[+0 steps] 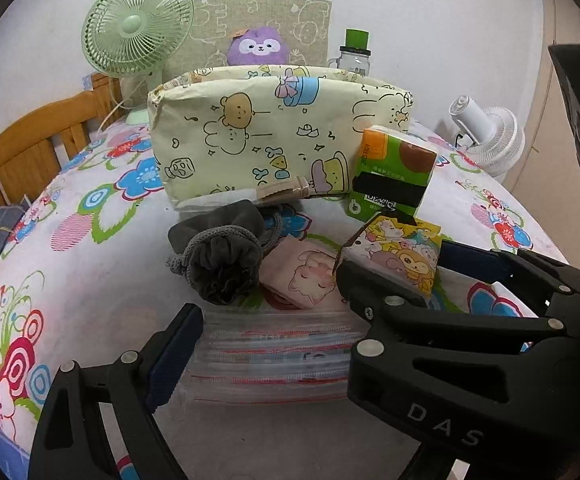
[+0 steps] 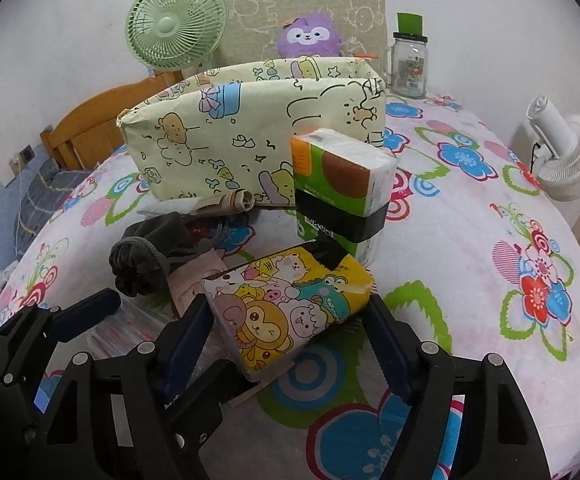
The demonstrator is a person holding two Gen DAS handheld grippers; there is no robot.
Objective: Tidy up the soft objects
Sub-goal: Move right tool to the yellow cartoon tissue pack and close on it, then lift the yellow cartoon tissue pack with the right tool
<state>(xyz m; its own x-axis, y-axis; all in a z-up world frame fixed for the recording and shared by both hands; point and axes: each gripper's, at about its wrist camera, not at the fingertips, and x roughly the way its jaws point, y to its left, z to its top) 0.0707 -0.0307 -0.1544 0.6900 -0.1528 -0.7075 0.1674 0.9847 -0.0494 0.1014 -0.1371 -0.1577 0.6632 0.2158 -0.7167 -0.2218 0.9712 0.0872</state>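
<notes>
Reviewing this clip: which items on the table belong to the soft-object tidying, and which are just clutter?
Job items:
cartoon-print tissue pack
green tissue pack
grey drawstring pouch
pink cat-print pack
cream cartoon fabric bin

Bystanders:
green desk fan
glass mug jar
white fan

Left gripper [image 1: 274, 344] wide apart, angled downward. Right gripper [image 2: 290, 344] beside it, angled downward, fingers [image 2: 388, 344] parted.

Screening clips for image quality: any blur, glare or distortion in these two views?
Left wrist view: sharp, soft even light, no glare; strong fisheye bends the table edge, dark vignette in the corners. Right wrist view: same bending and vignette, tissue pack crisp, only faint shadow beneath it.
</notes>
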